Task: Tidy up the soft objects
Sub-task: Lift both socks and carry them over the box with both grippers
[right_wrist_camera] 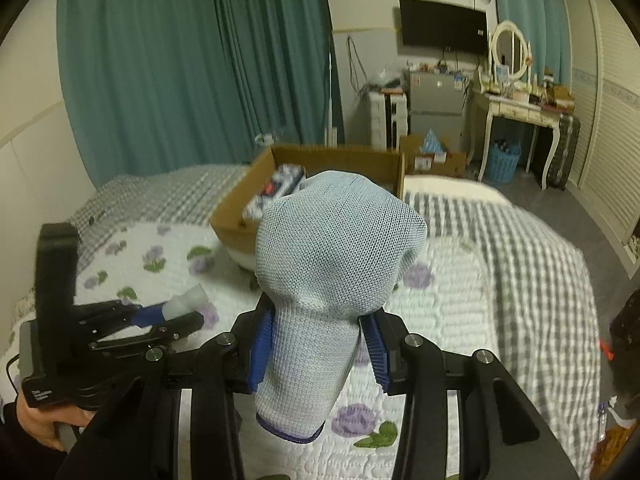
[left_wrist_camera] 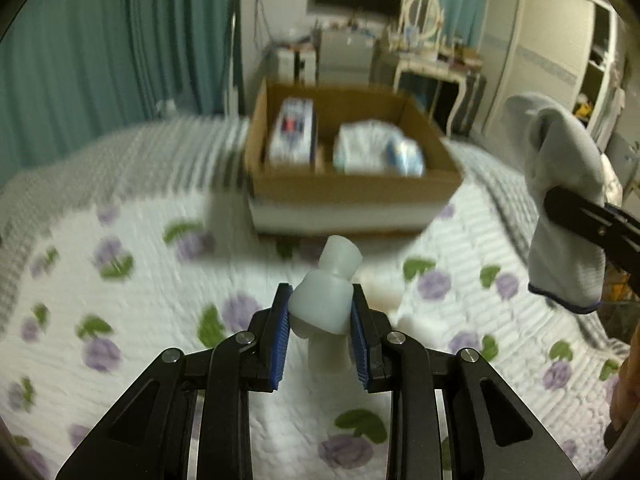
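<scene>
Covering most of both views: a bed (left_wrist_camera: 120,208), its white quilt (right_wrist_camera: 440,320) printed with purple flowers and green leaves, a grey-checked blanket (right_wrist_camera: 520,232) on the far and right parts.

Cardboard box (left_wrist_camera: 352,184) sits on the far side of the bed, open-topped. Inside, a blue-and-white packet (left_wrist_camera: 294,130) stands at left; a stack of pale folded items (left_wrist_camera: 376,146) lies at right. Left-wrist view is blurred, so details there are unclear.

Grey knit glove (right_wrist_camera: 336,264), dark trim at the cuff, held off the quilt by the right gripper (right_wrist_camera: 320,340); blue-padded fingers (right_wrist_camera: 262,344) clenched on its lower part, the upper part bulging above them. In the left-wrist view it hangs at the right edge.

Small translucent white soft piece (left_wrist_camera: 324,300), waisted in the middle, pinched between the blue fingers (left_wrist_camera: 280,336) of the left gripper (left_wrist_camera: 320,336), near side of the box, above the quilt.

A hand (right_wrist_camera: 36,420) grips the left gripper's handle at lower left of the right-wrist view.
</scene>
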{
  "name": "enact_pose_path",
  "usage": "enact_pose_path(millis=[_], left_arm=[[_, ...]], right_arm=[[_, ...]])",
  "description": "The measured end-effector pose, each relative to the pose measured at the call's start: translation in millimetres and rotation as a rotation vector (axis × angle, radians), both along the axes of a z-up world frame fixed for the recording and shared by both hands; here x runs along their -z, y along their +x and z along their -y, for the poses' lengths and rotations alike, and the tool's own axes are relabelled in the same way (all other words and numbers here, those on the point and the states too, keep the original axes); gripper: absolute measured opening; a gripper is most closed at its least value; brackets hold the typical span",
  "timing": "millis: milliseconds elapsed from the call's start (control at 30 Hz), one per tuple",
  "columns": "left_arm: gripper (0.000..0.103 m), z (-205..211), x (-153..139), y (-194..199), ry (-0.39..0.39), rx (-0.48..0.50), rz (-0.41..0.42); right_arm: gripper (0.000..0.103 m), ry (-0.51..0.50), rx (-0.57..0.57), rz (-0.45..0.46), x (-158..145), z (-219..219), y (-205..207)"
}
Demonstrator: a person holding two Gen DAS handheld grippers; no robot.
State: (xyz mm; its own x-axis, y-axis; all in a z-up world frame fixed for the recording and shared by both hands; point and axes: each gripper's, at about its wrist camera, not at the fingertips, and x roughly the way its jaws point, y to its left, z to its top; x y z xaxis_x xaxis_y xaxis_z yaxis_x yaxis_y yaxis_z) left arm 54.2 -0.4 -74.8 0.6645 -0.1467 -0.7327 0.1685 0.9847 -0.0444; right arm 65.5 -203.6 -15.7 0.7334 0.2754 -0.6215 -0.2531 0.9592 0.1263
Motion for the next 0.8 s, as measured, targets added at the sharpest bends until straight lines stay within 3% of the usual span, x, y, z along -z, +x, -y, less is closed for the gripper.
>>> enact_pose_path(millis=[67, 333, 433, 633, 800], left_arm=[[0.027, -0.7, -22.1, -2.2, 0.009, -0.006, 0.054], [0.027, -15.1, -111.0, -13.6, -0.117, -0.023, 0.256], [0.027, -18.5, -131.0, -14.5, -0.143, -0.041, 0.327], [0.028, -16.7, -152.4, 10.3, -0.151, -0.044, 0.395], [0.028, -12.7, -144.9, 47.3, -0.137, -0.045, 0.396]], right_arm=[[0.041, -0.005, 0.004, 0.037, -16.6, 0.3, -5.4], [0.041, -0.023, 0.009, 0.188, -86.9, -3.8, -19.2], [0.041, -0.012, 0.011, 0.259, -112.8, -6.4, -24.8], [0.041, -0.023, -0.009, 0.365, -146.6, -19.2, -20.6], [0.041, 0.020, -0.053, 0.347, -139.9, -23.7, 9.5]])
